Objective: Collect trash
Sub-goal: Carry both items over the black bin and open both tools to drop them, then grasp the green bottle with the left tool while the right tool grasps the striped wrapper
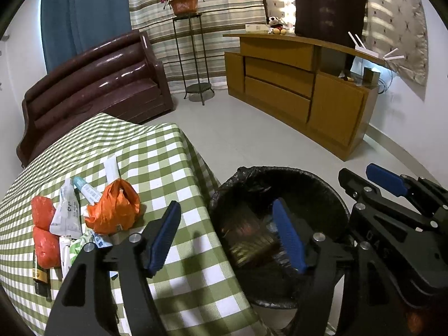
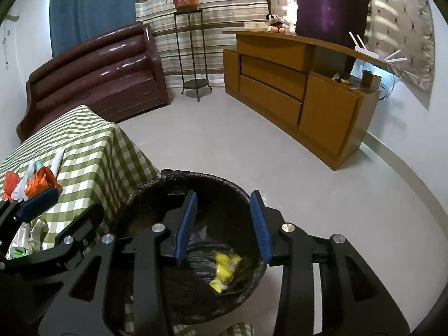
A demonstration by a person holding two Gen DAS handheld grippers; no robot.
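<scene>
Both tongs hang released and empty. Left gripper (image 1: 228,236) has its blue pads spread wide, one pad over the checked tablecloth (image 1: 156,162), the other over the mouth of the trash bin (image 1: 322,179). Farthest left on the cloth lies the litter still to be gathered: two red-orange plastic wads (image 1: 43,226), a white wrapper (image 1: 65,214), a pale blue tube (image 1: 86,190), a white tube (image 1: 111,168) and a crumpled orange bag (image 1: 113,210), all bunched together near the table's front edge, with a dark bottle (image 1: 40,277) and more white and green packets beside them.

Just right of the table stands the bin with its black liner; a brownish blurred object (image 1: 249,240) shows inside it in the left wrist view, though what it is cannot be told. Right gripper (image 2: 224,225) hovers directly over the bin (image 2: 156,184), pads apart with nothing between them, and a yellow wrapper (image 2: 224,268) lies on the liner below.

Behind, from left, are a brown sofa (image 2: 98,75), a plant stand (image 2: 193,53) and a wooden cabinet (image 2: 294,89).
</scene>
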